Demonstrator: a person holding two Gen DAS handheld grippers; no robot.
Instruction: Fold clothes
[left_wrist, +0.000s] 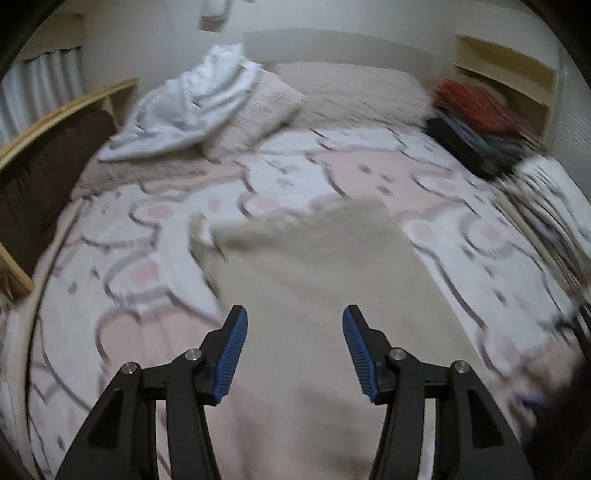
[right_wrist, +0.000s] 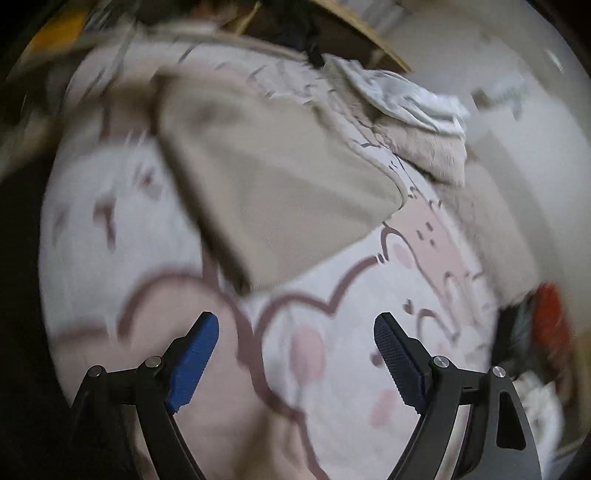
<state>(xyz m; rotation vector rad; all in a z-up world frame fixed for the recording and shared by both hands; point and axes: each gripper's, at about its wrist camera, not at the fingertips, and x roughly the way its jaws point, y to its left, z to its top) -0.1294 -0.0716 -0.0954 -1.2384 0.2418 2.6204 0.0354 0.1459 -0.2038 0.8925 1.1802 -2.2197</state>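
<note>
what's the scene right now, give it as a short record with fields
place: bed with a pink and white cartoon cover
garment: beige garment lying flat on the cover, not held
left gripper: open, over the garment's near part
right gripper: open, over bare cover, garment ahead of it
far left of bed: crumpled white cloth on a pillow
far right of bed: pile of dark and red clothes
image quality: both views motion-blurred
</note>
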